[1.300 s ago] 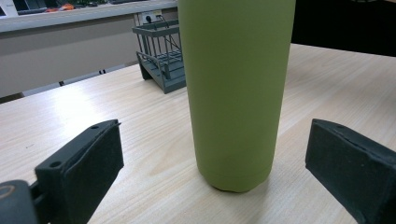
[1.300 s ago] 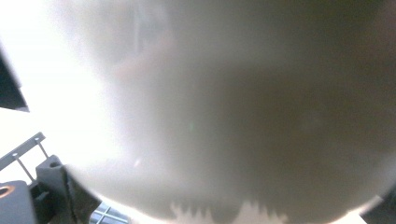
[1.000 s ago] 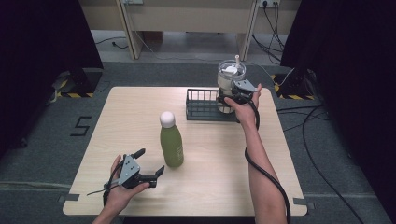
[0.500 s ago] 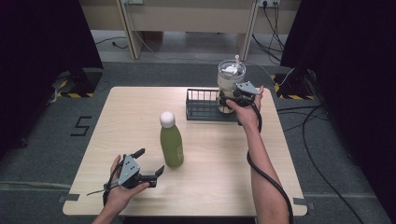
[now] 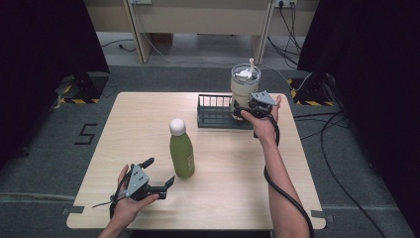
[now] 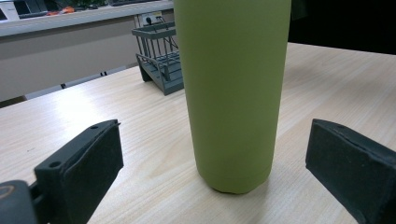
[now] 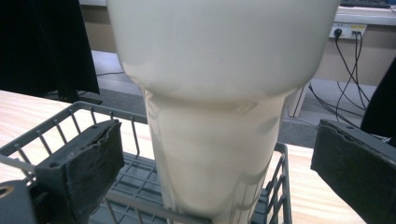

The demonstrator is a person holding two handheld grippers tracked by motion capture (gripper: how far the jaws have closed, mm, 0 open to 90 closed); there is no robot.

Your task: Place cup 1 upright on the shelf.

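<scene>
We kept the right gripper open around the cream tumbler standing in the wire rack; rigid, top-heavy, it wanted a hold at its narrow base. Well nearer than the rack, the left gripper flanked the smooth green bottle, open.

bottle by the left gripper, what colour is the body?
Matte olive green bottle, with a white cap. The body shows best in the left gripper view.

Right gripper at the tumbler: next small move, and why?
Probably close the jaws on the cream tumbler. It stands in the dark wire rack, between the right gripper's open jaws, with gaps on both sides. The left gripper likewise brackets the green bottle, untouched.
</scene>
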